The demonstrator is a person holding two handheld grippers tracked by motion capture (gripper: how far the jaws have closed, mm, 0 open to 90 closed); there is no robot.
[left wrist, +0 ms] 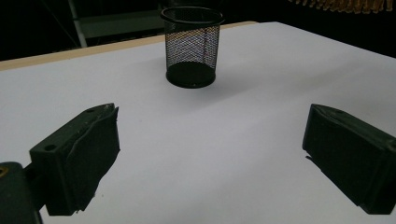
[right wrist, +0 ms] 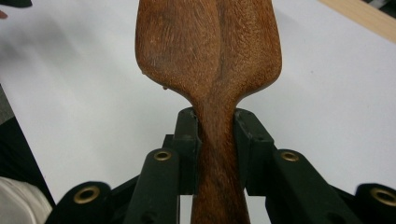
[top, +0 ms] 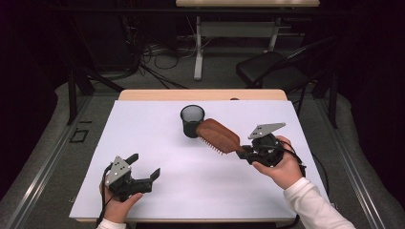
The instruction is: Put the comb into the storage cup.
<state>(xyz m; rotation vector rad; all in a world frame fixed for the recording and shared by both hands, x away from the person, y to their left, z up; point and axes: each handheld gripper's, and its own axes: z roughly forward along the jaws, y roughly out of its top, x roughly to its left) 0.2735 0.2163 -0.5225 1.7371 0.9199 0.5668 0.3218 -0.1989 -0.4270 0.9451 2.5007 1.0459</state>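
Wooden hairbrush (top: 218, 135) held aloft beside mesh cup (top: 192, 120), handle clamped in right gripper (top: 248, 151); left gripper (top: 143, 168) spread wide, empty, resting low; likely risk: brush head clipping rim, tipping cup

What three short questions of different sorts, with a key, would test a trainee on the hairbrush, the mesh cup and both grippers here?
1. True or false: the right gripper is shut on the handle of the wooden hairbrush.
2. Multiple choice: the black mesh cup is A) lying on its side, B) standing upright on the white table, C) held in the left gripper.
3. Fill in: the left gripper's jaws stand ____ with nothing between them.

Key:
1. True; its jaws clamp the handle from both sides.
2. B; it stands with its mouth up, and the brush head is raised beside its rim.
3. Open.
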